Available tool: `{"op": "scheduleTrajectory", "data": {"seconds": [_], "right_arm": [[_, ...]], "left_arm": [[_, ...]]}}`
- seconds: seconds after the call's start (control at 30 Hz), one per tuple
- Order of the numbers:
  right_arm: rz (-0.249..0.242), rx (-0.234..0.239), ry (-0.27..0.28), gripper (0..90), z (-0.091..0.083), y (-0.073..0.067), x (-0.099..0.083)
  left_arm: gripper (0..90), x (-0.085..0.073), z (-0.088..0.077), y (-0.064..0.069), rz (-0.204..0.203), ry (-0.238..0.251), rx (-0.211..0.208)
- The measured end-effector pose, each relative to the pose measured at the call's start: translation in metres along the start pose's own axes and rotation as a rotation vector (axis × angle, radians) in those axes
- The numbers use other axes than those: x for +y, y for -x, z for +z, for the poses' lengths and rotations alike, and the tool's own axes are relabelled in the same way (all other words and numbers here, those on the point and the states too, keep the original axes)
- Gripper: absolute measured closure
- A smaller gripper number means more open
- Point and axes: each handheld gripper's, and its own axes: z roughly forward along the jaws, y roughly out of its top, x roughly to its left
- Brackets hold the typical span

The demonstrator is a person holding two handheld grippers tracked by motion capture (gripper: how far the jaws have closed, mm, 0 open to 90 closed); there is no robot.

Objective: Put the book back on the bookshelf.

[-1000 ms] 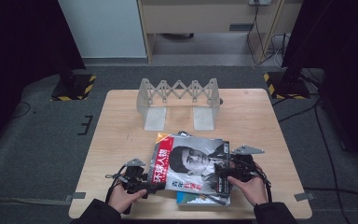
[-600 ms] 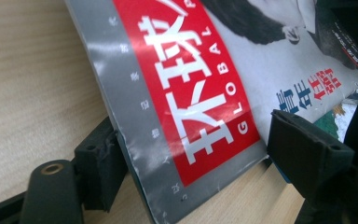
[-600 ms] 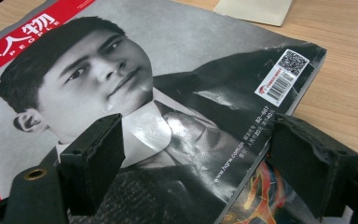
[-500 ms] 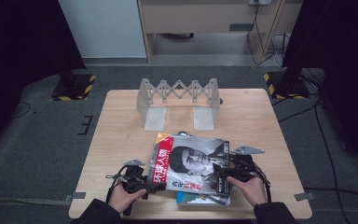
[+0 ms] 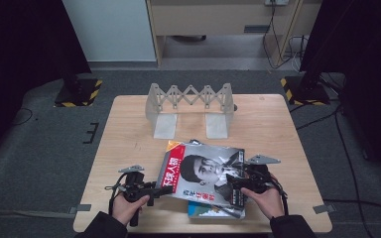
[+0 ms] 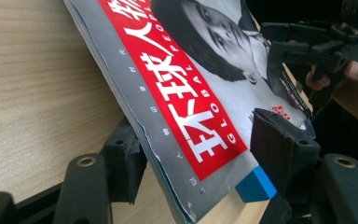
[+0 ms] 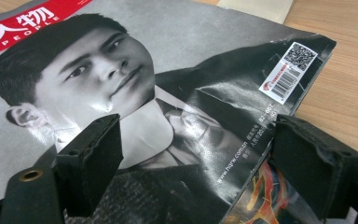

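Note:
A magazine point(image 5: 203, 173) with a red title band and a black-and-white portrait lies at the table's near middle, on top of a blue-edged book point(image 5: 213, 210). My left gripper point(image 5: 161, 189) is at the magazine's left edge. In the left gripper view the raised magazine point(image 6: 191, 93) runs between the left gripper's point(image 6: 200, 140) jaws, which have just been closing. One pad point(image 6: 126, 154) is under it and the other stands clear above, near the blue book's corner point(image 6: 256, 184). My right gripper point(image 5: 233, 184) hovers open over the magazine's right corner point(image 7: 168, 70); its jaws point(image 7: 200, 144) straddle cover and book point(image 7: 251, 200).
A grey folding rack point(image 5: 191, 96) on two flat feet stands at the back middle of the wooden table point(image 5: 129, 129). Black stands with yellow-and-black bases sit on the floor at the left point(image 5: 77, 91) and the right point(image 5: 302, 87).

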Motion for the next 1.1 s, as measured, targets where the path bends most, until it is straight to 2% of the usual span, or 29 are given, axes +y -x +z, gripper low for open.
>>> {"op": "scheduleTrajectory", "data": {"seconds": [0.17,0.3,0.43,0.5,0.6,0.7,0.77,0.87,0.97,1.1], "right_arm": [[0.001,0.000,0.002,16.2,0.000,0.000,0.000],[0.009,0.004,0.005,15.7,0.001,0.000,0.000],[0.008,0.008,0.010,15.8,0.001,0.000,0.000],[0.010,0.009,0.011,15.8,0.001,0.000,0.000],[0.011,0.014,0.011,16.1,0.001,0.001,0.001],[0.012,0.022,0.011,16.1,0.000,0.002,0.001],[0.027,0.030,0.010,15.6,0.000,0.003,0.001],[0.017,0.029,0.014,13.3,0.000,0.005,0.002],[0.030,0.013,0.048,12.2,-0.004,0.010,0.004],[0.047,-0.016,0.061,10.7,-0.009,0.020,0.002]], "left_arm": [[40.9,0.003,0.003,-0.001,-0.034,0.024,-0.028],[43.5,0.005,0.008,0.002,-0.027,0.035,-0.034],[47.4,0.006,0.014,0.006,-0.021,0.018,-0.059],[49.5,0.009,0.013,0.007,-0.024,0.031,-0.066],[57.8,0.013,0.009,0.006,-0.060,0.058,-0.093],[61.5,0.017,0.008,0.006,-0.068,0.055,-0.101],[65.3,0.019,0.007,0.006,-0.100,0.062,-0.120],[70.2,0.023,0.005,0.006,-0.111,0.060,-0.138],[72.8,0.026,0.004,0.007,-0.123,0.058,-0.145],[75.7,0.031,0.002,0.008,-0.137,0.065,-0.152]]}}
